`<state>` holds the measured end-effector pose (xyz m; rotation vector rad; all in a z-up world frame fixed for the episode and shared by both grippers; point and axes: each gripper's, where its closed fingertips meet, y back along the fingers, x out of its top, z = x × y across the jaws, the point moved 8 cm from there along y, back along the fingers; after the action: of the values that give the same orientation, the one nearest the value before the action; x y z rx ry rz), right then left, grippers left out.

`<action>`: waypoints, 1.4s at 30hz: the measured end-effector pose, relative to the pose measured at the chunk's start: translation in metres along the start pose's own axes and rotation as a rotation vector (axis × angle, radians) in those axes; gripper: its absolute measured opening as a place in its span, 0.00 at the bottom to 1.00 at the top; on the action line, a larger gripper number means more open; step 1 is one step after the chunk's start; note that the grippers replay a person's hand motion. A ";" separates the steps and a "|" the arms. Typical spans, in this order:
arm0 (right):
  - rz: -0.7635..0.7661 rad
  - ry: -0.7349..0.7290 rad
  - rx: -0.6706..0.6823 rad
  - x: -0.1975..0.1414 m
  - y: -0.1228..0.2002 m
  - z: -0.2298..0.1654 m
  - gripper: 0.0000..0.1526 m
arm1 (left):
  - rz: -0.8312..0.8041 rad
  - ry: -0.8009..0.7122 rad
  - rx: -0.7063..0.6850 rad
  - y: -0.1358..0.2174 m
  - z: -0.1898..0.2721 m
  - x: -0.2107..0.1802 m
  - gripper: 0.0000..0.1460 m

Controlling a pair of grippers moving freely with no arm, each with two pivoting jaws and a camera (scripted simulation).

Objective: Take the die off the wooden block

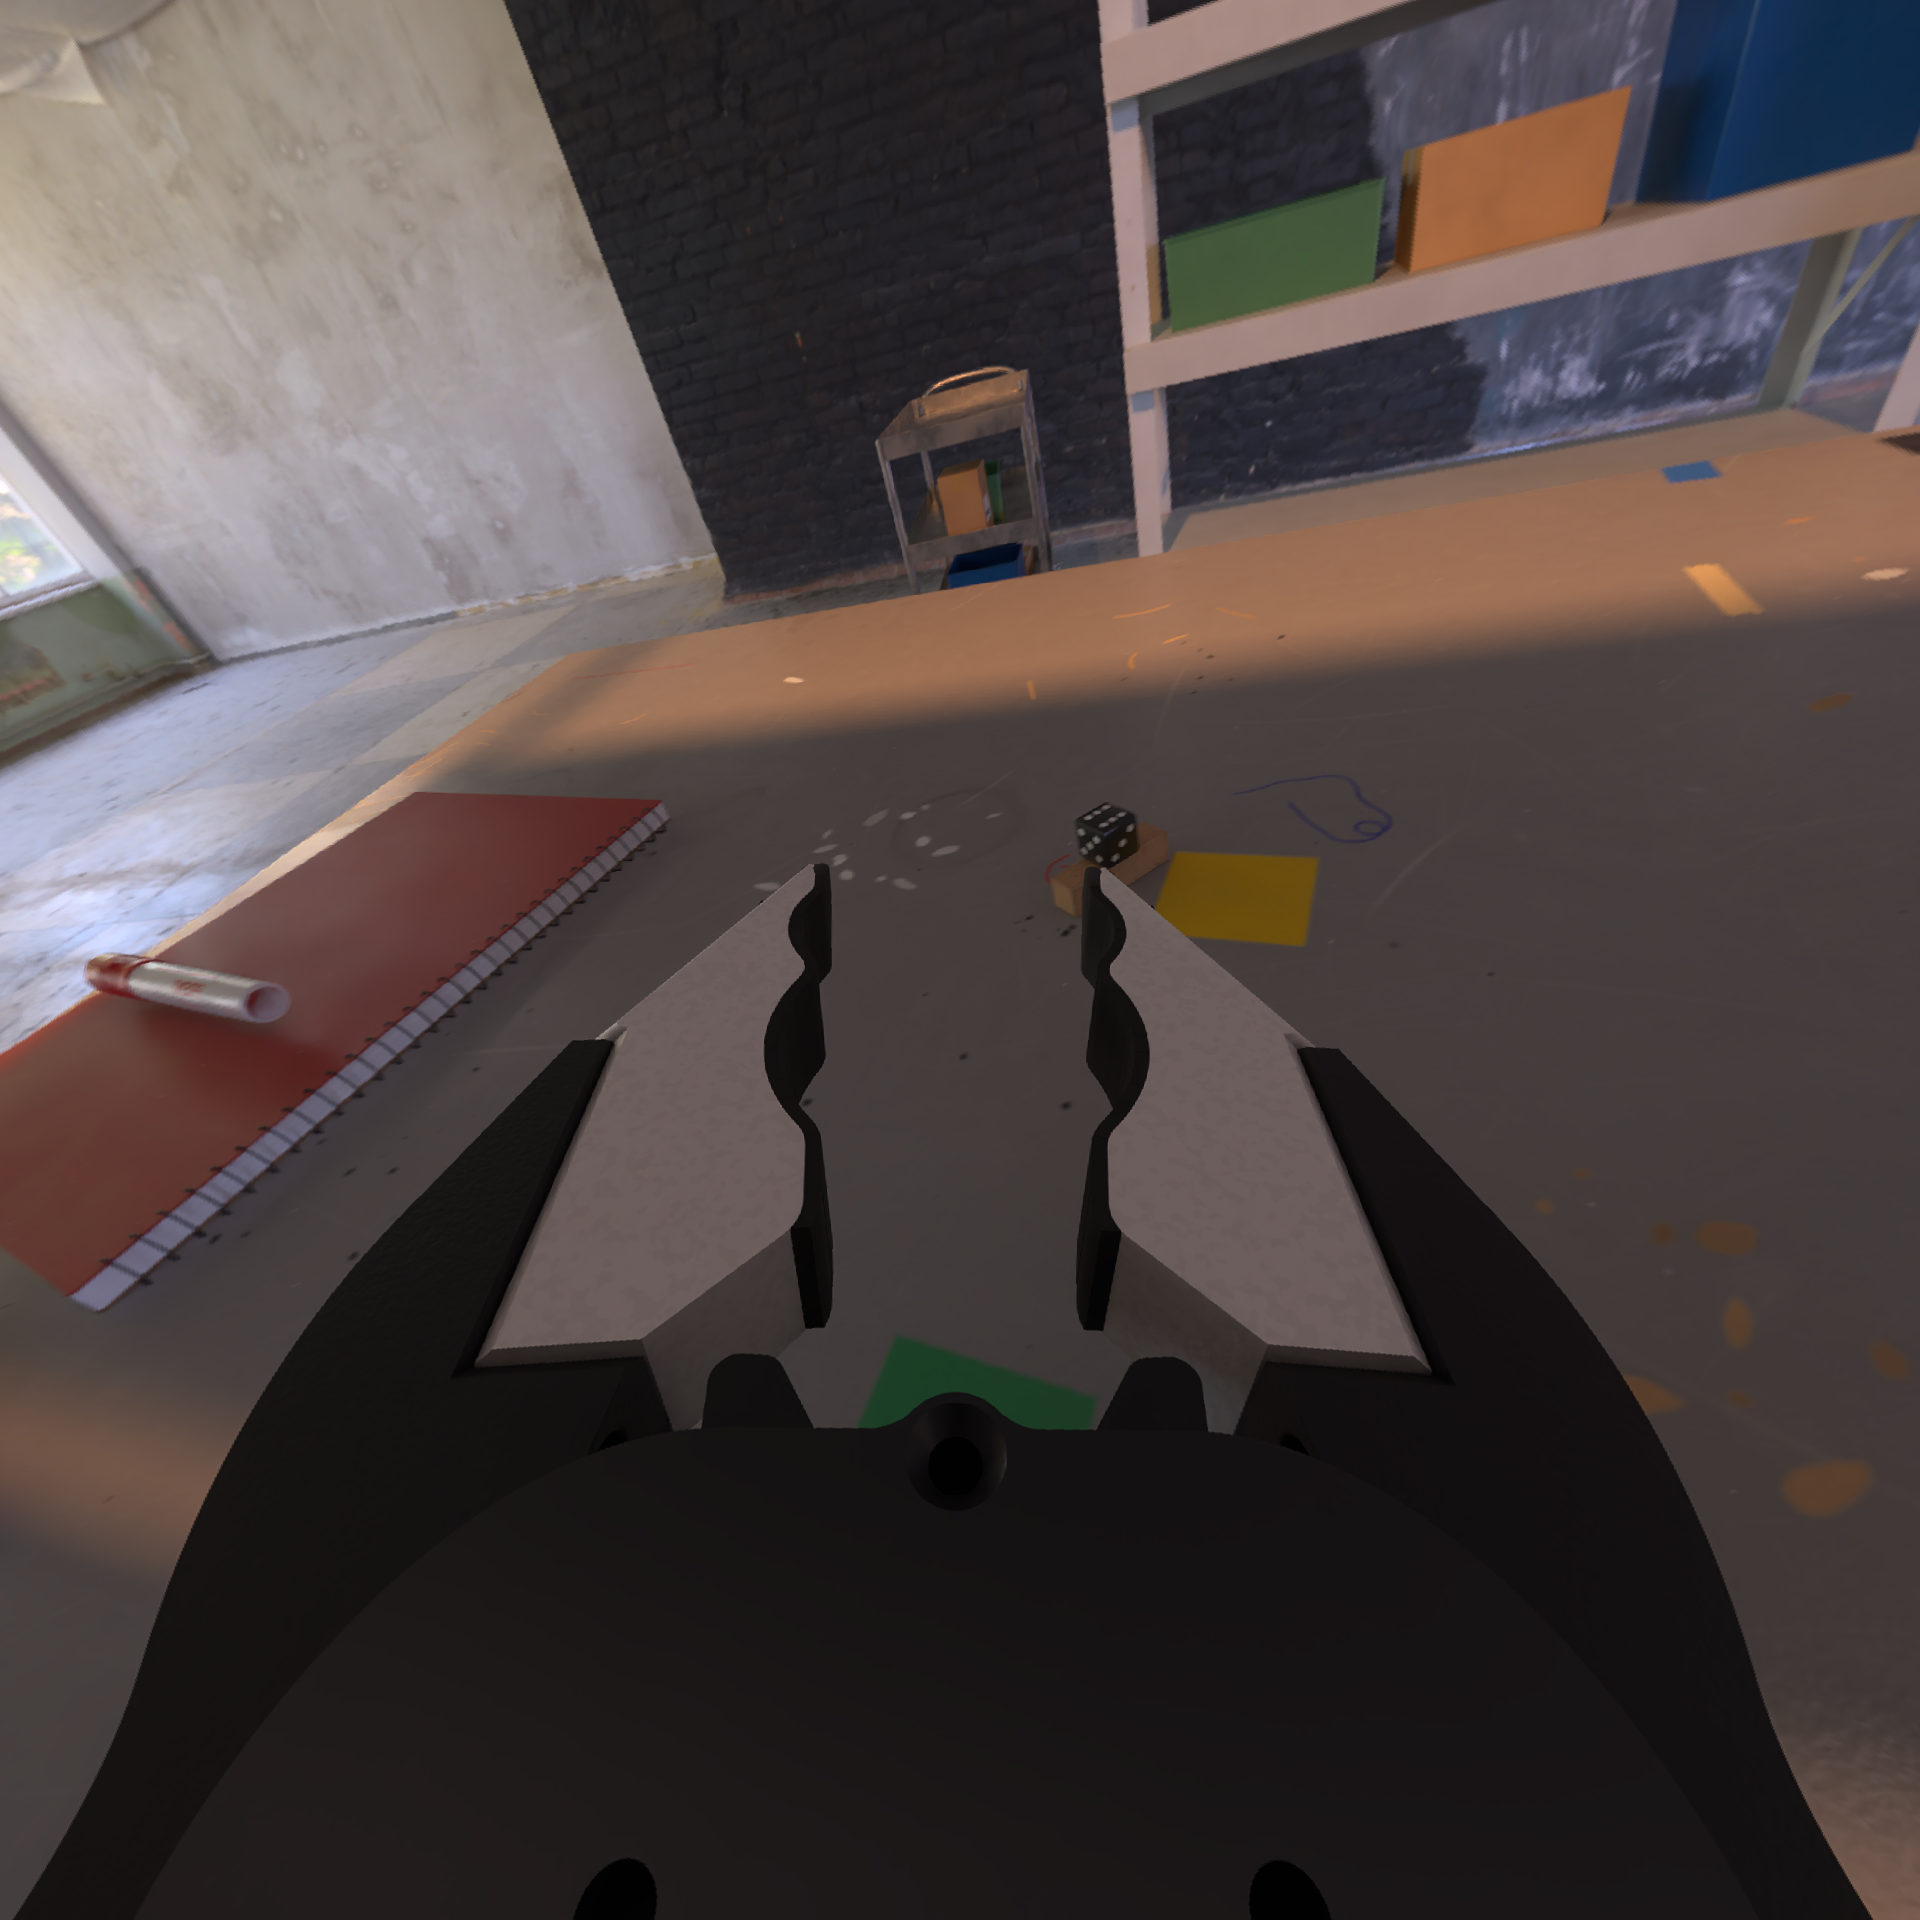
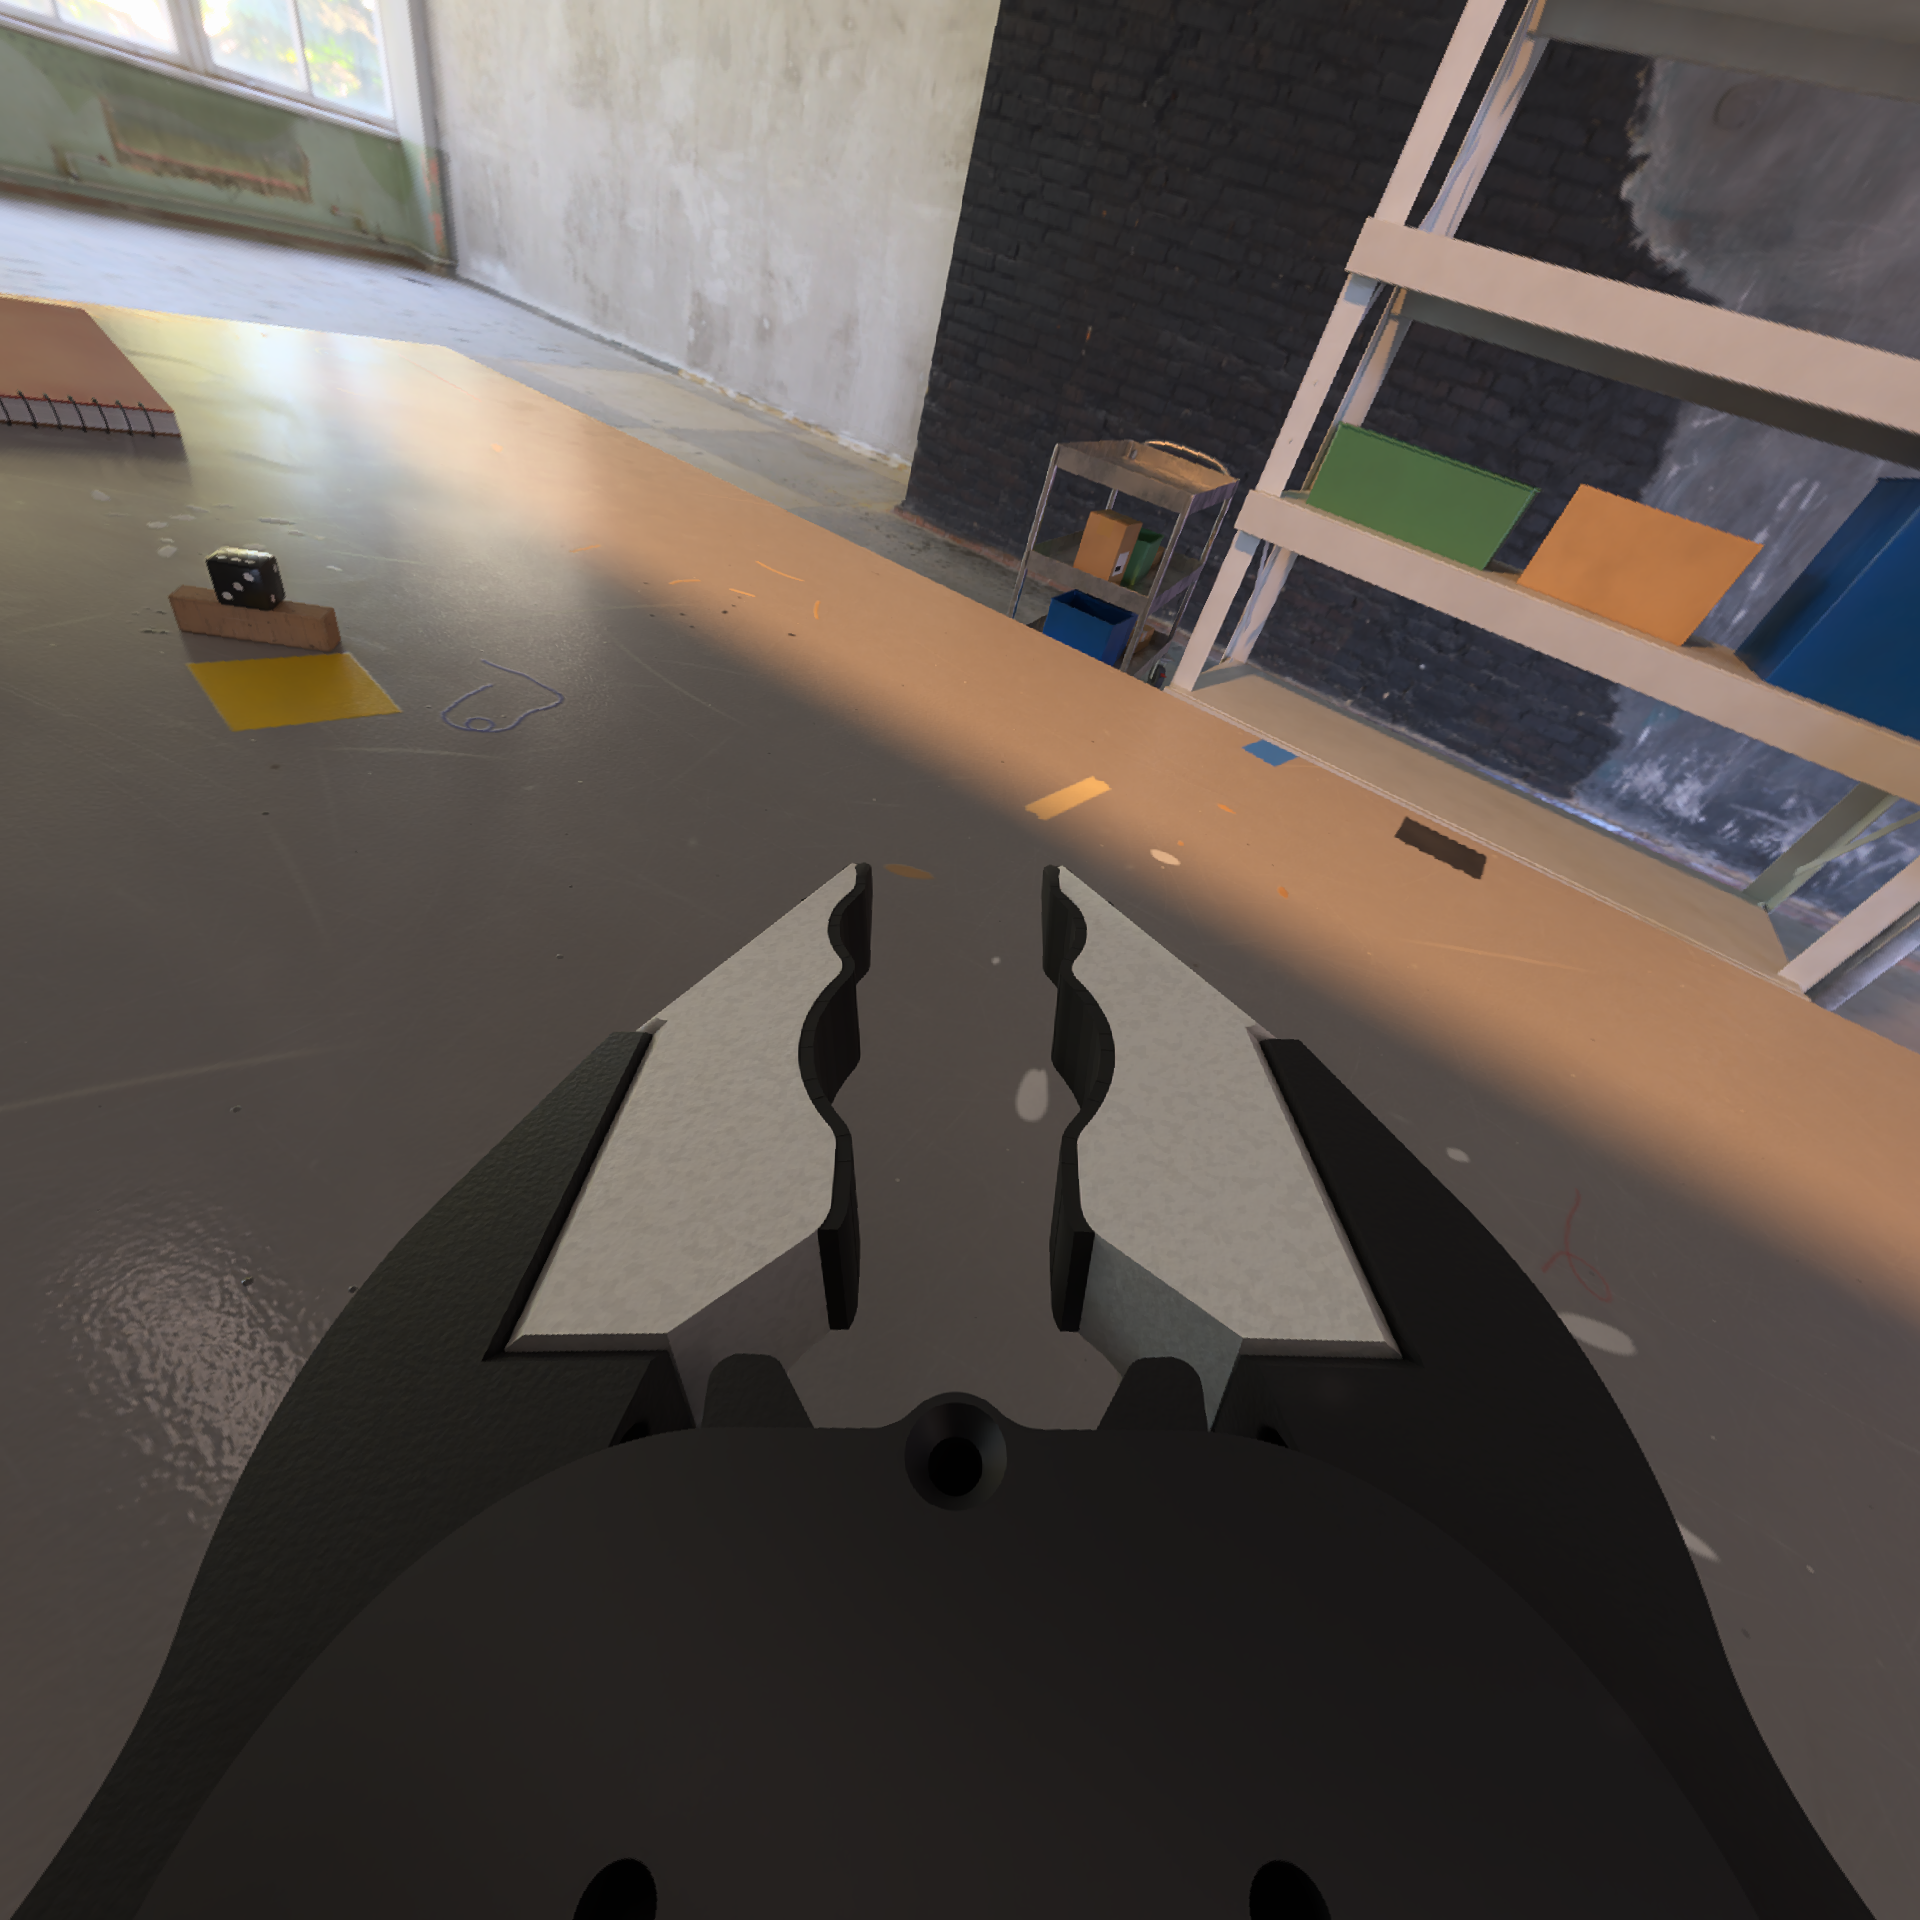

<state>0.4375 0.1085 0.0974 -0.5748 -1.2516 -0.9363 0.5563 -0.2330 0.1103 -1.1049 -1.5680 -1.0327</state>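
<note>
Black with white pips, one die [image 1: 1105, 833] sits on top of one wooden block [image 1: 1110, 871], which lies on the grey tabletop [image 1: 1455, 1091] just beside one yellow square [image 1: 1236, 899]. Two grippers appear, one per view: the left gripper [image 1: 956, 883] has its jaws parted and empty, its right fingertip overlapping the block's near end in the picture; the right gripper [image 2: 956, 878] is likewise parted, empty, and well apart from the die. Only the left wrist view shows one red-capped marker [image 1: 187, 987] lying on one red spiral notebook [image 1: 343, 1018], and a green square [image 1: 977, 1382] under the jaws. Both show shelving [image 2: 1558, 343] and a metal cart [image 2: 1127, 561] beyond.
</note>
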 end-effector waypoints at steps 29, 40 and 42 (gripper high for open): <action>-0.010 0.022 0.031 0.000 -0.006 -0.003 0.20 | -0.618 -0.396 -0.796 -0.158 0.010 0.004 0.28; -0.006 0.010 0.046 0.001 -0.007 -0.003 0.19 | -0.779 -0.433 -0.875 -0.175 0.014 0.008 0.20; -0.005 0.008 0.048 0.001 -0.007 -0.003 0.18 | -0.805 -0.455 -0.882 -0.175 0.014 0.007 0.13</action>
<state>0.4333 0.1029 0.0965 -0.5297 -1.2659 -0.9096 0.3832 -0.2608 0.0930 -1.3534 -2.0451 -2.2890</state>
